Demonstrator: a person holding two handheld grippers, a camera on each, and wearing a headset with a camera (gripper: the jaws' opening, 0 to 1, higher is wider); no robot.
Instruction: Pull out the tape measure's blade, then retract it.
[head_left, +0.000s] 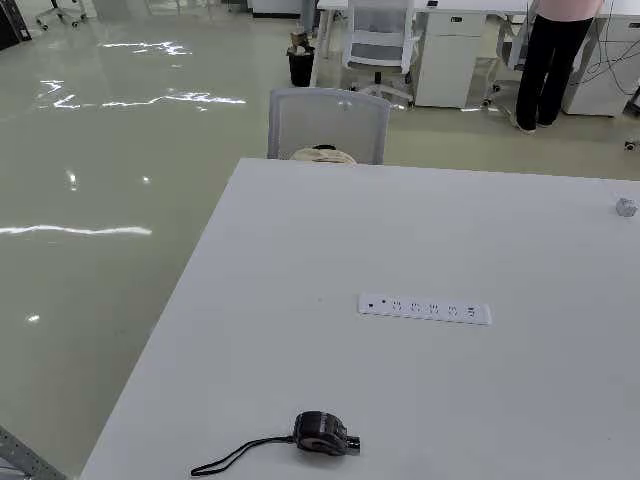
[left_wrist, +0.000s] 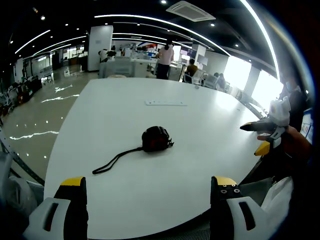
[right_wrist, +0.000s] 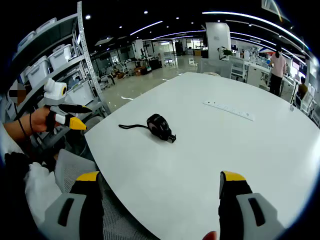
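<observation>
While I hold both sets of tongs back at the near edge of the counter (head_left: 420, 230), nothing is gripped in either. The left tongs (left_wrist: 148, 182) stand wide open, the yellow-tipped jaws spread far apart with bare counter top between them. The right tongs (right_wrist: 160, 176) are spread just as wide, also with nothing between the jaws.

The tape measure (left_wrist: 156, 138) lies on the counter ahead of the left tongs, roughly in line with the gap between the jaws and well apart from them. From the right tongs it also sits straight ahead, well clear of the tips. Its case is dark, and I can't tell whether any blade shows at its mouth. A black wrist strap (left_wrist: 112, 161) trails from the case across the counter toward the left jaw of the left tongs.

Beyond the tape measure, farther from both tongs, a white power strip (head_left: 425, 309) lies flat on the counter. At the far edge of the counter a grey chair (head_left: 328, 122) is tucked in.
</observation>
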